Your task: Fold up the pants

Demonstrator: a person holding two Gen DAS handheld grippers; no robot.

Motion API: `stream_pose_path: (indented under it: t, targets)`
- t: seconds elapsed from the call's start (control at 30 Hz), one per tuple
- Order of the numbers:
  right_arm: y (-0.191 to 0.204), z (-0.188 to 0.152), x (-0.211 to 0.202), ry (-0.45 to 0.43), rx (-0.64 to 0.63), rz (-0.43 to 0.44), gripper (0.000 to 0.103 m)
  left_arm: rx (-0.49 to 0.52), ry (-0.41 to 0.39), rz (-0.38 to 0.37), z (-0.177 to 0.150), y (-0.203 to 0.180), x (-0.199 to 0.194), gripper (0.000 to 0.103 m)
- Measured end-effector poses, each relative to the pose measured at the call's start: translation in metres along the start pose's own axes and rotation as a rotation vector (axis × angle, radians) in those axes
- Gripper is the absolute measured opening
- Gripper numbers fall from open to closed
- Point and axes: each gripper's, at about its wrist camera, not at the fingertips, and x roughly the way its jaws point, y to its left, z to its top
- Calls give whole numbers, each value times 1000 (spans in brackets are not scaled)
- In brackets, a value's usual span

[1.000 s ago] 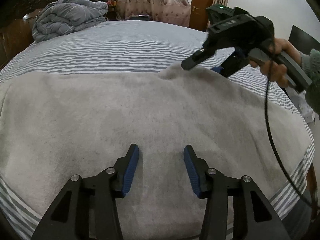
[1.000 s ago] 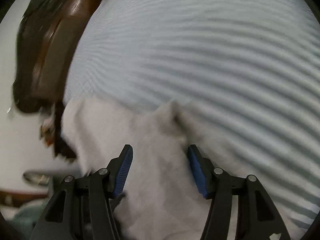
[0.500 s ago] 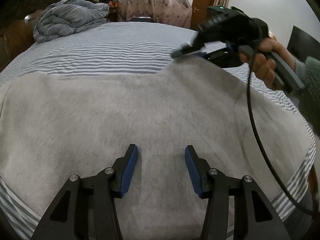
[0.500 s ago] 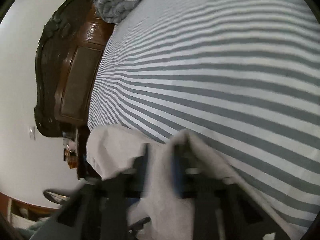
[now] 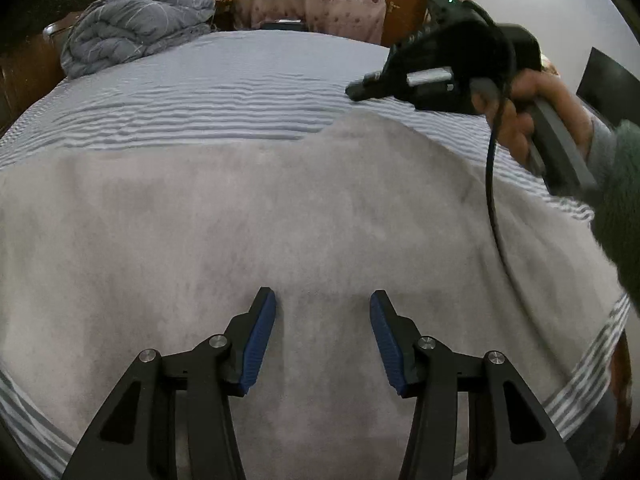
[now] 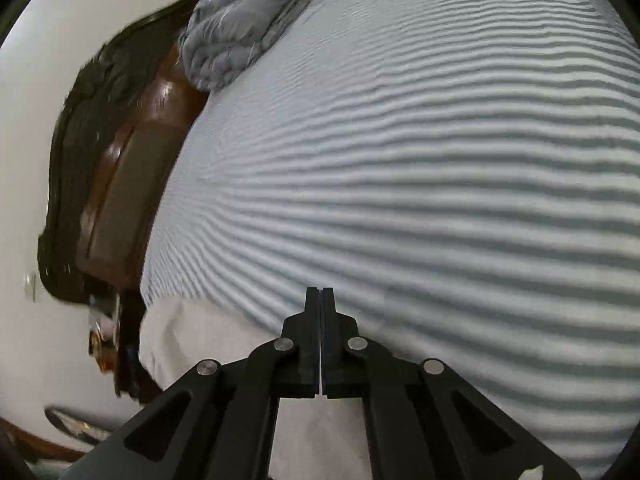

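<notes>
Light grey pants (image 5: 280, 216) lie spread flat across the near part of a striped bed. My left gripper (image 5: 322, 320) is open just above the pants' near middle, empty. My right gripper (image 5: 360, 90) is held in a hand at the far right, above the pants' raised far edge (image 5: 356, 124) and apart from it. In the right wrist view the right gripper (image 6: 320, 300) is shut with nothing between its fingers, and the pants (image 6: 208, 344) lie below and left of it.
The grey-and-white striped bedsheet (image 5: 240, 92) covers the bed beyond the pants. A bunched grey quilt (image 5: 132, 40) lies at the far left corner by the dark wooden headboard (image 6: 120, 184). A black cable (image 5: 494, 208) hangs from the right gripper over the pants.
The right gripper closed on the pants' far edge, then lifted away shut and empty; the fabric peak it raised stays on the bed. The left gripper has barely moved.
</notes>
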Motion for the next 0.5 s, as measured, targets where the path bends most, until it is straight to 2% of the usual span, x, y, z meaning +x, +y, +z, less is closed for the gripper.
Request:
stream_pose_path:
  t: [0.1, 0.17, 0.23, 0.33, 0.43, 0.5]
  targets:
    - [8, 8, 0, -16, -54, -75, 4, 65, -9, 43, -2, -7, 2, 50]
    - [20, 5, -5, -5, -63, -54, 5, 80, -19, 55, -4, -9, 2, 50]
    - [39, -7, -10, 16, -129, -48, 5, 72, -26, 49, -4, -9, 2, 50]
    - [58, -29, -11, 89, -185, -9, 5, 59, -24, 39, -3, -5, 2, 50]
    - [57, -45, 3, 153, -227, -107, 5, 49, -25, 34, -1, -2, 3, 50]
    - [46, -48, 17, 160, -241, -237, 2, 47, -25, 30, -1, -1, 3, 50]
